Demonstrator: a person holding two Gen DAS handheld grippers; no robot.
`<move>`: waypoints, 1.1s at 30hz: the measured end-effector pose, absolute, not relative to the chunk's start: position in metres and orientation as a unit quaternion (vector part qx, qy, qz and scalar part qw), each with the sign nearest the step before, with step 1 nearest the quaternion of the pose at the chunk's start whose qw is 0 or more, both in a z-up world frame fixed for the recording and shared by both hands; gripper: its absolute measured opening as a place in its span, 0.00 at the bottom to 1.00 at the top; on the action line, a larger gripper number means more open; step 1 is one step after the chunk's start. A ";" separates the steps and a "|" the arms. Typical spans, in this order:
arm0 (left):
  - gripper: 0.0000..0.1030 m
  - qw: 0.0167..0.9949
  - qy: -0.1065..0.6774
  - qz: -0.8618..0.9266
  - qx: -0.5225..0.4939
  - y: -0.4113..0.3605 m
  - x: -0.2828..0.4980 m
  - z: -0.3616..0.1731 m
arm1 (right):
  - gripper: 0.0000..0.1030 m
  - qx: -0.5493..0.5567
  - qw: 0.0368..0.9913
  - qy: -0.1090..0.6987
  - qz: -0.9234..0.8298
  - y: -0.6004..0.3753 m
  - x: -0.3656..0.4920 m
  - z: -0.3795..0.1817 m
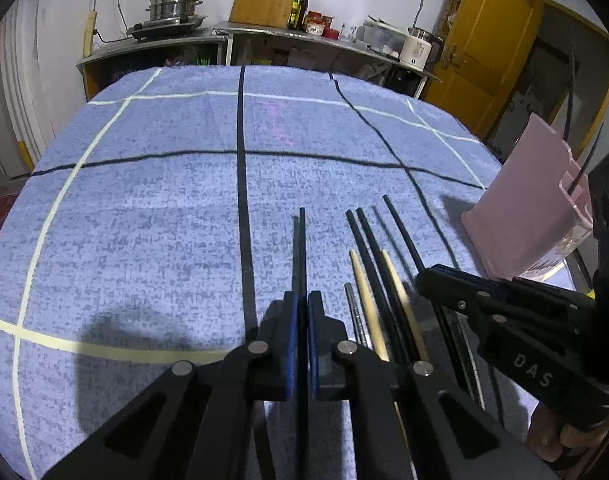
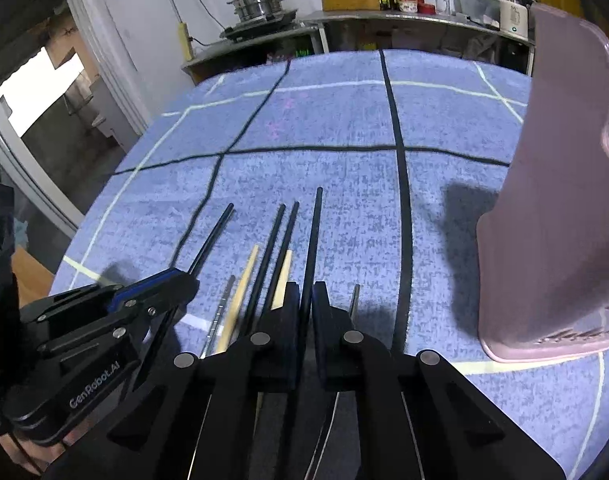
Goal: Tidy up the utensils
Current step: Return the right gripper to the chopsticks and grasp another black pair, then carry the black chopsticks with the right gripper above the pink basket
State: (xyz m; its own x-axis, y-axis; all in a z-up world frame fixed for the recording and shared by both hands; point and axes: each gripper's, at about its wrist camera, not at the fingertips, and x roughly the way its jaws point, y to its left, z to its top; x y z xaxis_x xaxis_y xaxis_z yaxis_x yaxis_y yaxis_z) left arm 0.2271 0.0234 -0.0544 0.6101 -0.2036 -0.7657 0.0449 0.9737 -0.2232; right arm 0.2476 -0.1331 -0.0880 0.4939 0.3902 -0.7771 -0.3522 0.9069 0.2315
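Black, pale wooden and metal chopsticks [image 2: 264, 264] roughly parallel on blue cloth; pink holder [image 2: 552, 240] upright rightward

Both tongs sit low and level, left tongs [image 1: 300, 344] and right tongs [image 2: 304, 332] each pinched nearly closed.

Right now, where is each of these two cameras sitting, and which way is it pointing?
Left wrist: rides the left gripper, looking along its fingers shut on a black chopstick; the right gripper and the person's fingers show.
Right wrist: rides the right gripper, shut on another black chopstick; the left gripper shows.
Both share the blue tablecloth, pink utensil holder and steel steamer pot.
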 end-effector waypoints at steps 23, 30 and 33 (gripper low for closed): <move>0.05 0.932 0.328 -0.119 -0.098 0.034 0.162 0.077 | 0.05 0.049 0.911 0.332 0.241 -0.178 0.173 0.031; 0.05 0.935 0.315 -0.133 -0.095 0.026 0.158 0.099 | 0.05 0.057 0.920 0.310 0.234 -0.196 0.160 0.048; 0.05 0.935 0.310 -0.141 -0.096 0.019 0.158 0.106 | 0.05 0.060 0.923 0.303 0.228 -0.205 0.155 0.054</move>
